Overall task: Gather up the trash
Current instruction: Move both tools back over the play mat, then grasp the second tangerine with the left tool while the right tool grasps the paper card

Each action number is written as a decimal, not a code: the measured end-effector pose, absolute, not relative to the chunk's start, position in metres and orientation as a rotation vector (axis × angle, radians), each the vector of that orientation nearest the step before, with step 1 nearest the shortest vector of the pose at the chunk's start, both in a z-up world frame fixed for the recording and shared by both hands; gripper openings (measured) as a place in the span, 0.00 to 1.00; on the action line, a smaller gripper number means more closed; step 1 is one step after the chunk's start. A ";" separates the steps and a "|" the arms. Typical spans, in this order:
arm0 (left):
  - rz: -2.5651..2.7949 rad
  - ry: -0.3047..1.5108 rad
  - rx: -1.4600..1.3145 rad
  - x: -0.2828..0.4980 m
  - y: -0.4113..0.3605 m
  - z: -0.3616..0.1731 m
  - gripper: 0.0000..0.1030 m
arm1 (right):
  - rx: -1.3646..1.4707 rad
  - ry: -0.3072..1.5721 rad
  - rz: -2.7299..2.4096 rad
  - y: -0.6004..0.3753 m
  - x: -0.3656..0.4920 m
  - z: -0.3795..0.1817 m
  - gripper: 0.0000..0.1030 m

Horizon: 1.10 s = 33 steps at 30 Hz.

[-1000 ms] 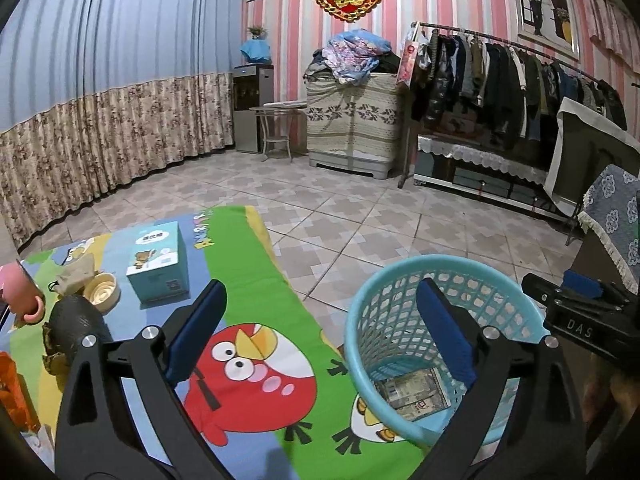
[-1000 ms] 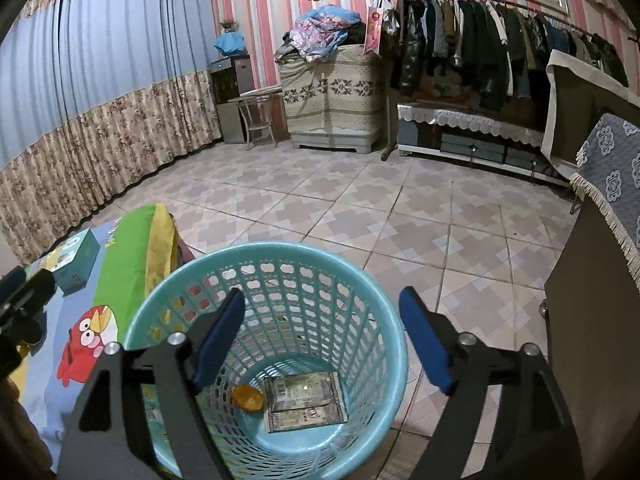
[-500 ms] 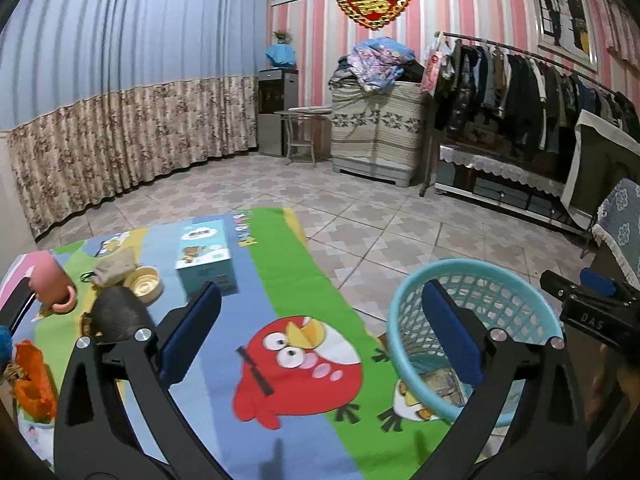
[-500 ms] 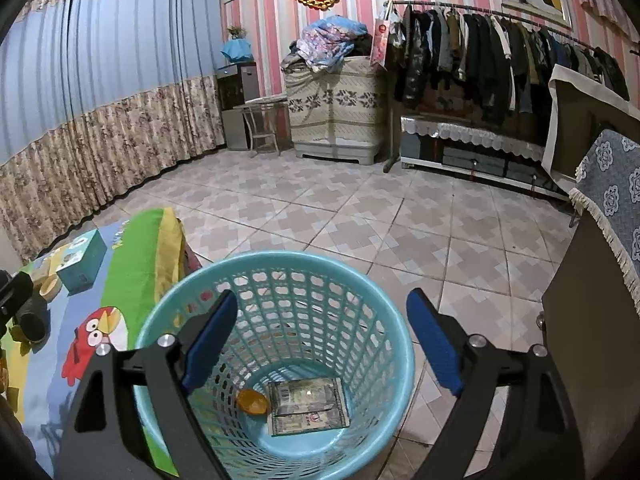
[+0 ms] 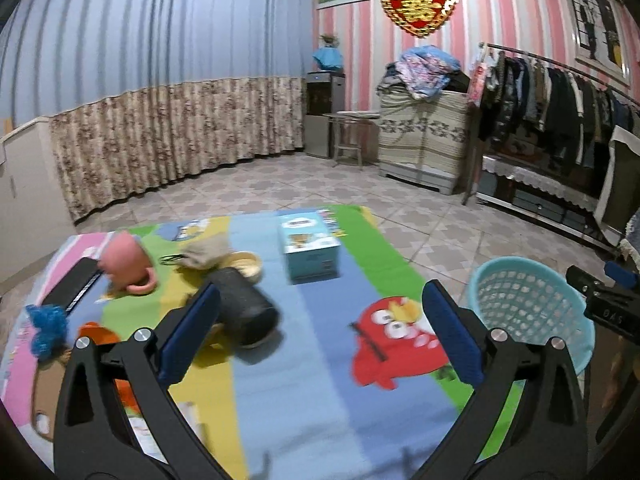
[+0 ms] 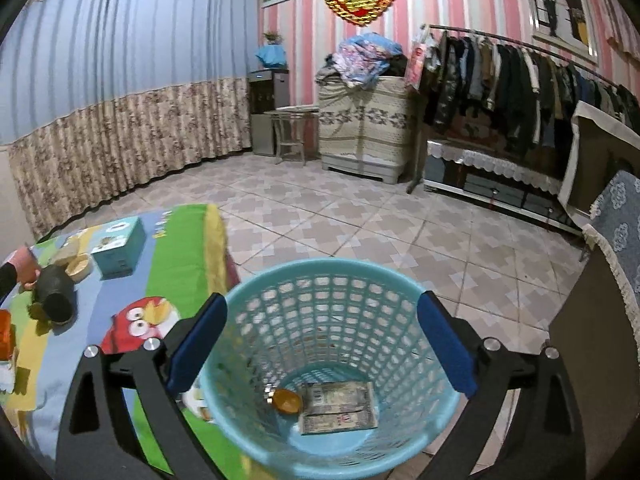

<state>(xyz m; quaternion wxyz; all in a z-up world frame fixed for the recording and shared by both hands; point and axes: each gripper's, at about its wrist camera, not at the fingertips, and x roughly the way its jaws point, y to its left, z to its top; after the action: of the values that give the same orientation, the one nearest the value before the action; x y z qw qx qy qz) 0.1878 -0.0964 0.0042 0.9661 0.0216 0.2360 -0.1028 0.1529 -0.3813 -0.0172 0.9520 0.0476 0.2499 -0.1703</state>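
The right tongs [image 6: 320, 340] stand wide with nothing between the pads, their jaws having just been opening, above the turquoise mesh basket [image 6: 256, 412] on the tiled floor. Inside lie a flat printed packet [image 6: 338, 402] and an orange piece [image 6: 286, 400], seen only from this side. The left tongs [image 5: 318, 340] gape empty over the cartoon-print desk [image 5: 304, 392]. Ahead lie a dark cylinder [image 5: 244, 312], a pink mug [image 5: 124, 266], a teal box [image 5: 310, 246] and blue scrap [image 5: 46, 326].
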 end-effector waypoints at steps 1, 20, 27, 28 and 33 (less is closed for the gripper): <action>-0.194 0.476 0.040 0.186 -0.085 0.005 0.95 | 0.089 0.506 -0.340 -0.377 0.154 -0.017 0.92; -0.013 0.476 -0.003 0.153 0.045 0.000 0.95 | 0.038 0.501 -0.148 -0.262 0.152 -0.014 0.92; 0.044 0.501 -0.018 0.141 0.083 -0.013 0.95 | 0.007 0.533 -0.107 -0.227 0.157 -0.023 0.92; 0.052 0.511 -0.022 0.139 0.090 -0.016 0.95 | 0.004 0.537 -0.105 -0.225 0.158 -0.024 0.92; 0.089 0.560 -0.022 0.136 0.119 -0.037 0.95 | 0.010 0.555 -0.082 -0.209 0.163 -0.029 0.92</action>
<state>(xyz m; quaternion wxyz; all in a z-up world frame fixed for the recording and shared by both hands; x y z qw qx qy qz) 0.1363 0.1192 -0.0369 0.9600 -0.0107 0.2763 0.0440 0.1634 -0.2087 -0.0289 0.9609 0.0049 0.2738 -0.0404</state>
